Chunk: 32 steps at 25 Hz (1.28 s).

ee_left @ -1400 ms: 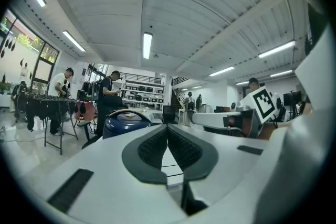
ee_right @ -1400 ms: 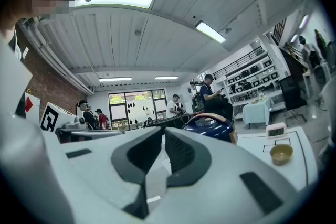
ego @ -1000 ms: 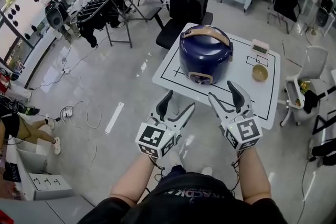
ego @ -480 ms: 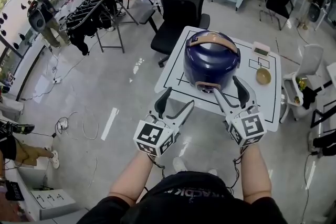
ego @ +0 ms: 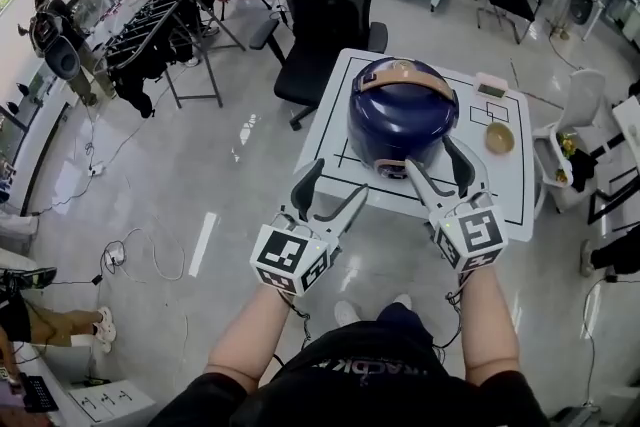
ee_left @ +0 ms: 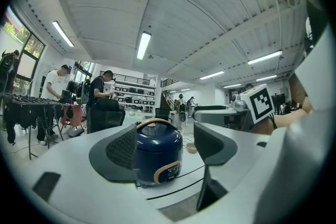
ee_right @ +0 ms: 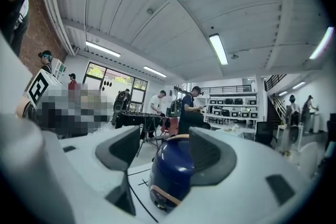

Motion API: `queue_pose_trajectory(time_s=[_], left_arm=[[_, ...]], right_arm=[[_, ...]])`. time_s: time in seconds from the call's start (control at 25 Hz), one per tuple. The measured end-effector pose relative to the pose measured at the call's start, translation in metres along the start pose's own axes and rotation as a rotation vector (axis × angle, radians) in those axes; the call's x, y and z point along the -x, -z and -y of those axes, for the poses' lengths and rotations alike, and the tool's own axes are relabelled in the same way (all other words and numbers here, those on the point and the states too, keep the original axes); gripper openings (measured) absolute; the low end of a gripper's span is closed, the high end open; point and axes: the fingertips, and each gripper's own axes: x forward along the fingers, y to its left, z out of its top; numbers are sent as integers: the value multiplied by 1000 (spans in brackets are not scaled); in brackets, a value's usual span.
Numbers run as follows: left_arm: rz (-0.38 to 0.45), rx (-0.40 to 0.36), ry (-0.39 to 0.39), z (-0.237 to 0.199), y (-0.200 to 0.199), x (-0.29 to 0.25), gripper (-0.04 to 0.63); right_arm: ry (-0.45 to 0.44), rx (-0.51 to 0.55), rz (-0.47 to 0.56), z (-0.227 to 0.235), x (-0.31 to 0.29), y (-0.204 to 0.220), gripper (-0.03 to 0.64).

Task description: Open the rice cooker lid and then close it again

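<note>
Head view
Task object: one rice cooker point(ego: 402, 120), dark blue, lid down, standing upright on the white table point(ego: 330, 130).
Facing: control panel turned toward the person; the tan handle arches over the top and its long axis runs left to right.
Other objects: one bowl point(ego: 499, 137) to the right of the cooker; one small box point(ego: 490, 85) to its far right; one black chair point(ego: 325, 5) beyond it.
Left gripper point(ego: 335, 185): held to the near left of the cooker, off the table edge, jaws spread, nothing in them.
Right gripper point(ego: 432, 160): held at the cooker's near right side, tips overlapping its body in the picture, jaws spread.
Arms: both forearms reach forward, roughly parallel, marker cubes uppermost.

Left gripper view
Jaws: left gripper point(ee_left: 165, 147) wide apart and empty.
Task object: the cooker point(ee_left: 157, 152) shows in the gap, beyond the tips and apart from them, panel facing this camera, handle across the top.
Count: one cooker, one bowl point(ee_left: 192, 148) just right of it, one marker cube point(ee_left: 259, 102) of the other gripper further right.

Right gripper view
Jaws: right gripper point(ee_right: 167, 152) spread apart, clamping nothing.
Task object: the cooker point(ee_right: 170, 173) stands between and past the tips, close; touch cannot be told.
Surface: table point(ee_right: 139, 186) with black lines left of the cooker.
</note>
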Motion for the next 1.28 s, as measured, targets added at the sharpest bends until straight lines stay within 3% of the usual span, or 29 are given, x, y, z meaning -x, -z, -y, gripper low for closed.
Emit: queue_pose_trajectory(time_s=[0.4,1.28], left_arm=[[-2,23,3,-9,1,-35,327],[-9,15,-87,-38,-8,-136,327]], right_arm=[[5,125,-26,25,-26,-1,276],[-79,311,-72,98,-105,28,276]])
